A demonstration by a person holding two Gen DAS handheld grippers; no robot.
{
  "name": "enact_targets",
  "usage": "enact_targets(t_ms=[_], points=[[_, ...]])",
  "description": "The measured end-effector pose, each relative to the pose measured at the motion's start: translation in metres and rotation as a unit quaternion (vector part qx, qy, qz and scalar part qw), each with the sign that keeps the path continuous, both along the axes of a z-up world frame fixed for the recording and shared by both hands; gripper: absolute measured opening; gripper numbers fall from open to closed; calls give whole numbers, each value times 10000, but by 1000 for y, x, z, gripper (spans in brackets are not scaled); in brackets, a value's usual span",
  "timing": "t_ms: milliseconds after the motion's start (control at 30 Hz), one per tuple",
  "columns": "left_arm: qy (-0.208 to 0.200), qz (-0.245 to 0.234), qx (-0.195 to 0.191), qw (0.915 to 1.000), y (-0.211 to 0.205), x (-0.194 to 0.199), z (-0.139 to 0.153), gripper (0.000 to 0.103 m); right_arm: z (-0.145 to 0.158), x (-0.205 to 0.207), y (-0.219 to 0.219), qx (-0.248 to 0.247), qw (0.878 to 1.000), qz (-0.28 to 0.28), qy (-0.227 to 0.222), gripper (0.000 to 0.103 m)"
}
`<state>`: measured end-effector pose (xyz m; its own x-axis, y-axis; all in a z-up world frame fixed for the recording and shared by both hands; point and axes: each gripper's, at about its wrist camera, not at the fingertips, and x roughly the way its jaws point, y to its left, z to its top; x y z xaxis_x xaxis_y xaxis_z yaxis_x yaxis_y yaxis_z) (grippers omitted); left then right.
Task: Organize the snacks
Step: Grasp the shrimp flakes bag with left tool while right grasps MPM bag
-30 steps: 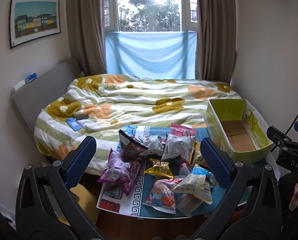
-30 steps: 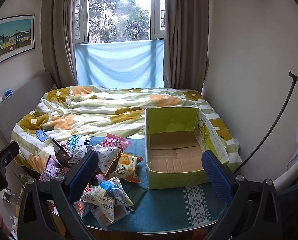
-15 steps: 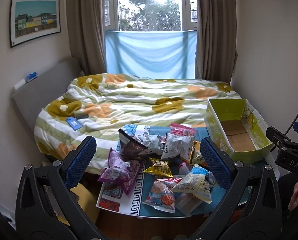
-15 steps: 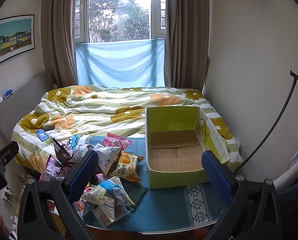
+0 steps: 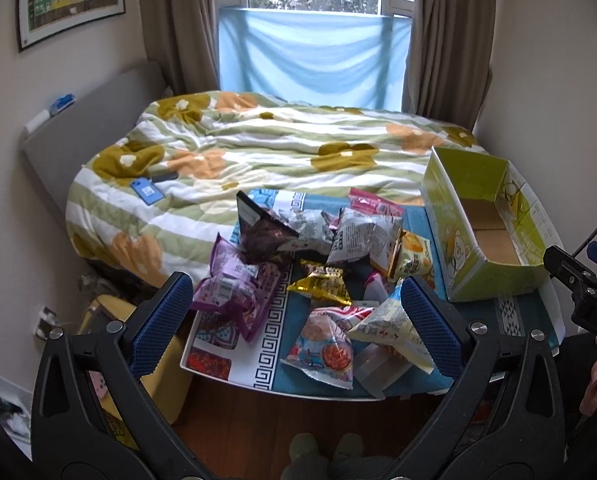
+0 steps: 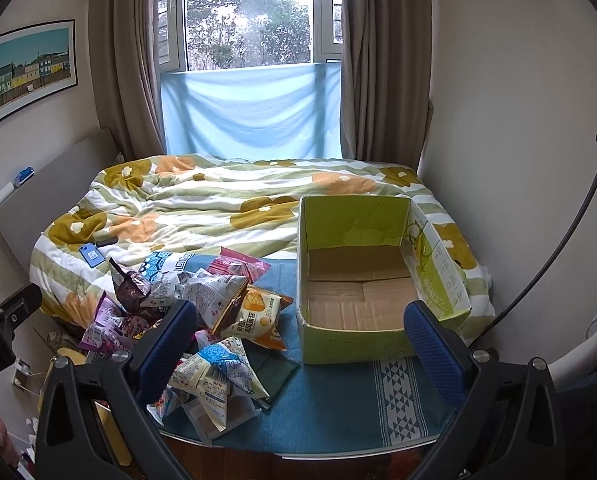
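Bedroom w/ window, brown curtains, and a bed (image 5: 282,160) under a flower-print duvet; at its foot a low surface (image 6: 338,404) covered by a blue patterned cloth carries everything for the job.

Change since a sec ago: very little. Left view has tipped down and crept a bit nearer the pile, so the framed picture on the wall now sits at the top edge; right view is practically the same. No packet has shifted. Looks like the approach stage only, sorting not begun.

Green cardboard box (image 6: 354,340) stands open on the right half of the surface, bare cardboard floor, nothing inside. A cartoon bear is printed on its side in the left view; other print there too small to read.

Snack pile (image 5: 322,276) lies left of the box, approx a dozen packets overlapping: dark purple bag (image 5: 264,236) at the back, lilac bag (image 5: 228,292) hanging over the left edge, orange-and-white pack (image 6: 258,318) nearest the box showing "50" plus Chinese characters, gold pack (image 5: 324,286) mid-pile, blue-and-white bag (image 6: 218,372) at front. Rest of the lettering illegible.

Left gripper (image 5: 296,312) hovers over the pile's near side, jaws spread wide, empty. Right gripper (image 6: 300,344) hangs before the box, jaws likewise wide apart, empty. "DAS" reads on the right gripper's body at the edge of the left view.

Blue phone (image 5: 147,192) lies on the duvet, well apart from the snacks.
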<state>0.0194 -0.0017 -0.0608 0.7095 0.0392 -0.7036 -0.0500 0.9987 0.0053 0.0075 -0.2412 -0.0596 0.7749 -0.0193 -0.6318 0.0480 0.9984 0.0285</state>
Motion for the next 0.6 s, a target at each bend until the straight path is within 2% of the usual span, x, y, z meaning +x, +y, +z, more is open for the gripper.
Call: enact_targets(t_ms=[200,467,600], points=[[579,-71,-193,9981,-1,5,-61,103,-36,15,-3,278,9968,560,498,103],[1346,-819,-45,9875,-8,31,-134,103,-87,42,11,563,9862,1232,950,103],[1586,-1096,-202,9810,-6,48,-167,103,-112,57,23,584,9801,1481,1185,103]])
